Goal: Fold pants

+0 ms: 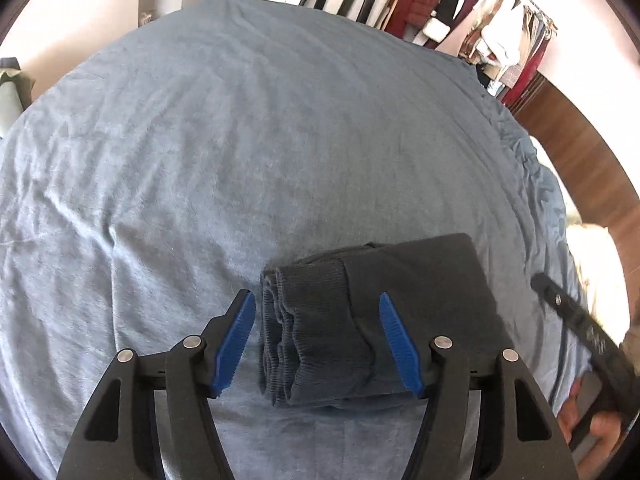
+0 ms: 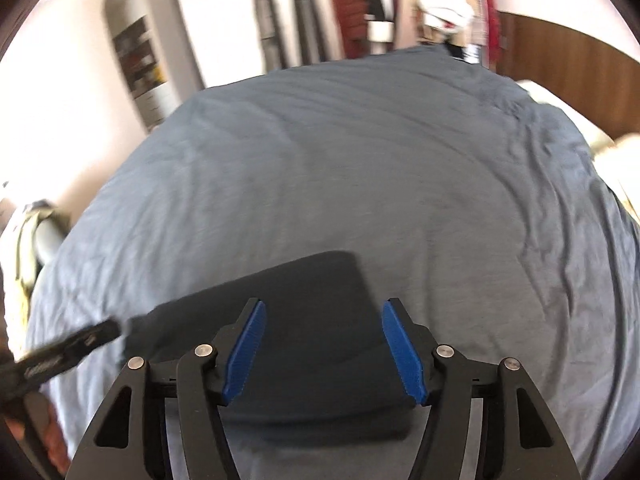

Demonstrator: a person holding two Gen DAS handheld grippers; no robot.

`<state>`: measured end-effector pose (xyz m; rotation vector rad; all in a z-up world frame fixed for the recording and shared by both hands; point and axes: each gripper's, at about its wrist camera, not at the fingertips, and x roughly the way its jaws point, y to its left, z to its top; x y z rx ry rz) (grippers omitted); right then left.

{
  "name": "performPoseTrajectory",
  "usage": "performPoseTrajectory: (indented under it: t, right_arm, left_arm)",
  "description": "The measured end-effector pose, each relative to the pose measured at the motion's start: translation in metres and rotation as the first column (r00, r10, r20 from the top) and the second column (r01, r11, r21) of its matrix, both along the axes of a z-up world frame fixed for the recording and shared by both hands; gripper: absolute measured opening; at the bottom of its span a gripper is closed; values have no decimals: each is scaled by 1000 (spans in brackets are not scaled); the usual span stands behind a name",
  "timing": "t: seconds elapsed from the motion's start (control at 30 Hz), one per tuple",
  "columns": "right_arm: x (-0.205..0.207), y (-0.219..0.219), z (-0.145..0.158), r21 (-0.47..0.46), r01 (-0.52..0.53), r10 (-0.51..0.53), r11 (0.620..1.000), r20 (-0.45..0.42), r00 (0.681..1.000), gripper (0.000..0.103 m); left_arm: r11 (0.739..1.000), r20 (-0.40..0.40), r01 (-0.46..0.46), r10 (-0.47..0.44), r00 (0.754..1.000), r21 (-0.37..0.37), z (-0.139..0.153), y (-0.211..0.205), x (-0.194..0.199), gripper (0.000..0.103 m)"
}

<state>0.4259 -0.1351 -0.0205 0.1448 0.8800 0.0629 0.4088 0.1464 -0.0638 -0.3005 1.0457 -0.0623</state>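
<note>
Both grippers tilt down over the folded pants on the bed. Left gripper and right gripper hover with jaws spread, pinching nothing.

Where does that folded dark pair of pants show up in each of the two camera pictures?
Left wrist view: the folded dark grey pants lie low and right of centre, ribbed cuffs facing the camera, behind the open blue-padded left gripper.
Right wrist view: the pants sit low in the middle, behind the open right gripper.
Shared landmark: the wrinkled blue-grey bedspread under the pants.
</note>
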Motion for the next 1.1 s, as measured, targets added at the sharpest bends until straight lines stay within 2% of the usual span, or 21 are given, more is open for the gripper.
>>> performPoseTrajectory:
  t: [0.1,0.23,0.37,0.5,0.73,1.0,1.1]
  right_arm:
    - [17,-10,-22,15,36,-36,999,-40,999,62]
    - [30,-26,-46,38,94,-89,995,-103,991,62]
    - [35,-25,-66,24,50,-46,998,-132,990,62]
    - [37,-20,-79,-20,6,-10,1000,-162,987,62]
    - [43,-19,-95,-48,-34,25,998,-188,982,62]
    - [50,-8,-112,-84,-70,51,994,-212,976,62]
    - [53,-8,-120,-76,-78,60,994,-220,974,62]
  left_arm:
    - [998,-20,32,-31,999,58,-13,-8,0,65]
    - [998,-51,33,-30,998,51,-31,-11,1,68]
    - [999,-76,38,-36,996,35,-47,-11,4,74]
    - [999,-99,45,-47,994,-17,-62,-9,7,76]
    - [995,-106,84,-89,990,-49,-81,-13,24,80]
    - [983,-124,59,-81,989,-174,-108,-5,39,88]
    - [982,-123,63,-86,989,-177,-109,-5,39,87]
